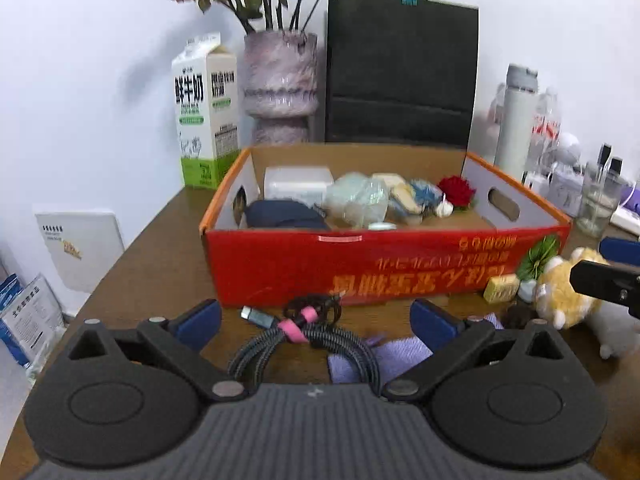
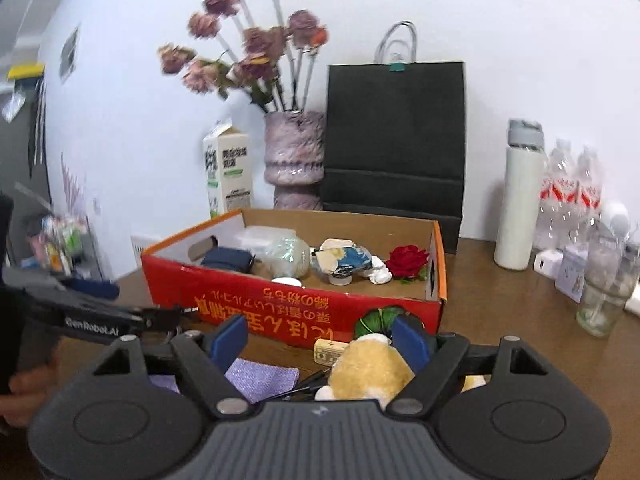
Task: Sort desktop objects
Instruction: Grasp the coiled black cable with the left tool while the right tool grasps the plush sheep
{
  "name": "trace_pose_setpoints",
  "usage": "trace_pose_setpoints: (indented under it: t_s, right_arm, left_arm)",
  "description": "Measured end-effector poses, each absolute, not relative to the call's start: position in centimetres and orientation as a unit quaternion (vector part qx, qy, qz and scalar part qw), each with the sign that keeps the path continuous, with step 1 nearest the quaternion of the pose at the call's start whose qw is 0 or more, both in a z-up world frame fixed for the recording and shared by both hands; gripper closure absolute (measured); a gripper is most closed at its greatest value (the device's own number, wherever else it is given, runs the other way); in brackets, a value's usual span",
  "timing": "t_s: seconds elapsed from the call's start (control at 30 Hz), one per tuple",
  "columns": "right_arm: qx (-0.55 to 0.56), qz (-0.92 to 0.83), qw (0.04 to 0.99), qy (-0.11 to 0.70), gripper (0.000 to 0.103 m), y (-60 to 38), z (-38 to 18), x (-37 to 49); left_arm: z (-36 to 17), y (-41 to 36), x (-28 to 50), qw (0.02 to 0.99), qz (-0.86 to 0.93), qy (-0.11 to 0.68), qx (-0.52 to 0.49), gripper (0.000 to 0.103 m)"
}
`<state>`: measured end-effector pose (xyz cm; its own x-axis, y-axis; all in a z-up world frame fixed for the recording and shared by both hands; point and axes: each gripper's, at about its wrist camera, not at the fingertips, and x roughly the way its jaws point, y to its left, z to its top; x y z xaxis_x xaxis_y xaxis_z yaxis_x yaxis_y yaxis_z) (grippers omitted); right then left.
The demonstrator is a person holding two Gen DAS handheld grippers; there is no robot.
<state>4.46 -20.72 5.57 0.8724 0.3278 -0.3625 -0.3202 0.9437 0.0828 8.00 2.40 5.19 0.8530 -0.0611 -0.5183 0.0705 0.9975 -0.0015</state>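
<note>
A red cardboard box [image 1: 304, 264] stands on the brown table and holds a dark pouch [image 1: 280, 214], a white case, plastic wrap, a red rose [image 1: 456, 190] and small items; it also shows in the right wrist view [image 2: 280, 312]. My left gripper [image 1: 316, 318] is open above a coiled grey cable [image 1: 304, 340] with a pink tie. A purple cloth [image 1: 400, 354] lies under the cable. My right gripper [image 2: 320, 340] is open, its jaws around a yellow plush toy [image 2: 372, 368]. A small yellow block [image 2: 330, 350] lies by the box.
A milk carton [image 1: 206, 112], a pink vase of dried roses [image 1: 280, 84] and a black paper bag [image 1: 402, 72] stand behind the box. A white flask [image 2: 518, 200], water bottles [image 2: 572, 196] and a glass [image 2: 604, 292] stand at the right.
</note>
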Motion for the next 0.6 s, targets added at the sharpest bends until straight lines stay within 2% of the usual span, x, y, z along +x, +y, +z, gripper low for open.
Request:
trace_pose_setpoints:
  t_s: [0.27, 0.4, 0.47, 0.53, 0.57, 0.6]
  right_arm:
    - [0.02, 0.085, 0.977, 0.192, 0.024, -22.7, 4.8, 4.2]
    - [0.042, 0.083, 0.976, 0.195, 0.022, -23.6, 4.8, 4.2]
    - [0.047, 0.082, 0.974, 0.207, 0.022, -23.7, 4.5, 4.5]
    - [0.038, 0.081, 0.974, 0.209, 0.023, -23.5, 4.5, 4.5]
    - [0.031, 0.085, 0.975, 0.204, 0.023, -23.3, 4.5, 4.3]
    - [0.025, 0.089, 0.975, 0.201, 0.023, -23.2, 4.4, 4.2]
  left_arm:
    - [5.1, 1.9, 7.5, 0.962, -0.046, 0.269, 0.013, 0.0]
    - [4.2, 1.2, 7.8, 0.953, -0.046, 0.297, 0.034, 0.007]
    - [3.7, 1.0, 8.0, 0.949, -0.044, 0.31, 0.037, 0.021]
    - [3.4, 1.1, 8.2, 0.945, -0.053, 0.322, 0.029, 0.044]
    - [3.2, 1.1, 8.4, 0.942, -0.057, 0.33, 0.029, 0.05]
    - [2.9, 0.9, 8.5, 0.939, -0.056, 0.339, 0.032, 0.061]
